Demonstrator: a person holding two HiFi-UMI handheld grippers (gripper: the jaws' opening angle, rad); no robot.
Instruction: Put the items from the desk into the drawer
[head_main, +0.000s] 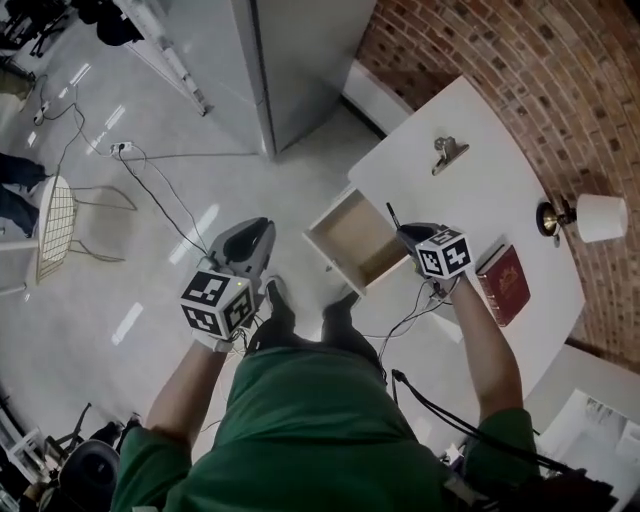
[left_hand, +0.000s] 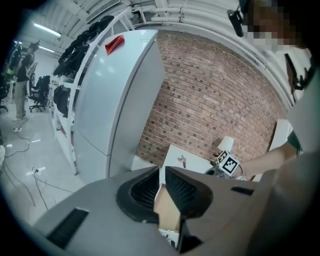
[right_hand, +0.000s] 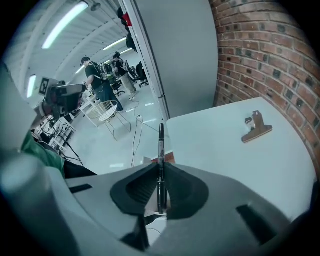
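**Pen in jaws at drawer**

Right gripper jaws are shut tight on the pen, held upright by its lower barrel. Left gripper jaws are barely apart, empty. The drawer is open beside the counter. The pen is likely light, stiff and slick.

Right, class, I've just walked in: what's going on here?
A person holds tongs in each hand. The right tongs are shut on a black pen, held by the open drawer. The left tongs are slightly apart with nothing between them. A clip, a red book and a lamp are on the desk.
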